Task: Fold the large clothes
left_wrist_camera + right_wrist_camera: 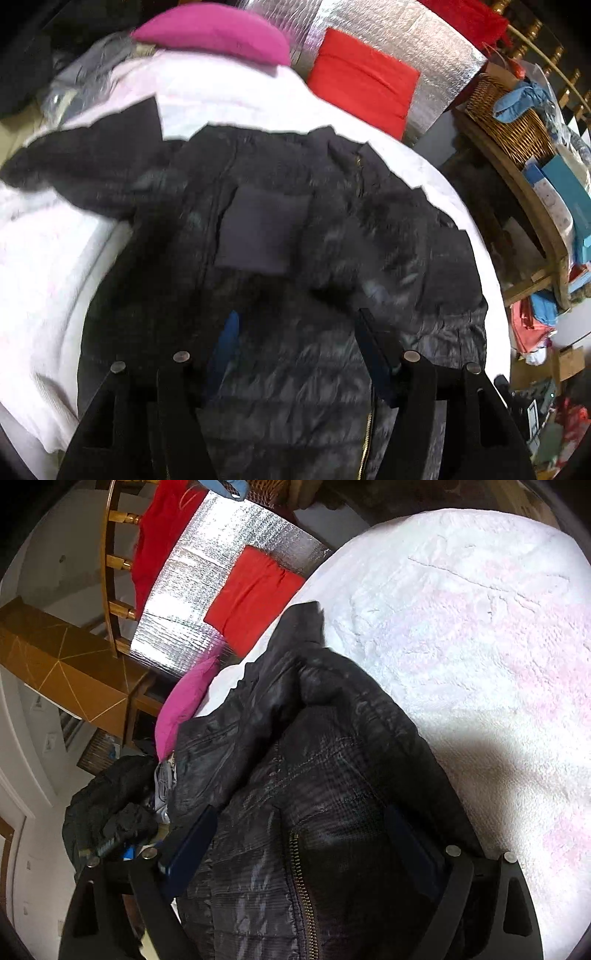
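Note:
A black quilted puffer jacket (280, 236) with a brass zipper lies spread on a white fluffy blanket (44, 258), one sleeve reaching left. My left gripper (295, 325) is open, its blue-padded fingers (373, 347) wide apart just above the jacket's lower body. In the right wrist view the same jacket (314, 738) lies bunched on the white blanket (480, 646). My right gripper (299, 819) is open, its fingers either side of the jacket's zipper area (299, 864), close over the fabric.
A pink garment (218, 33) and a red one (362, 92) lie beyond the jacket against silver foil sheeting (424, 48). A wicker basket (506, 118) and wooden shelves with boxes stand at right. A dark clothes pile (110, 805) lies left of the right gripper.

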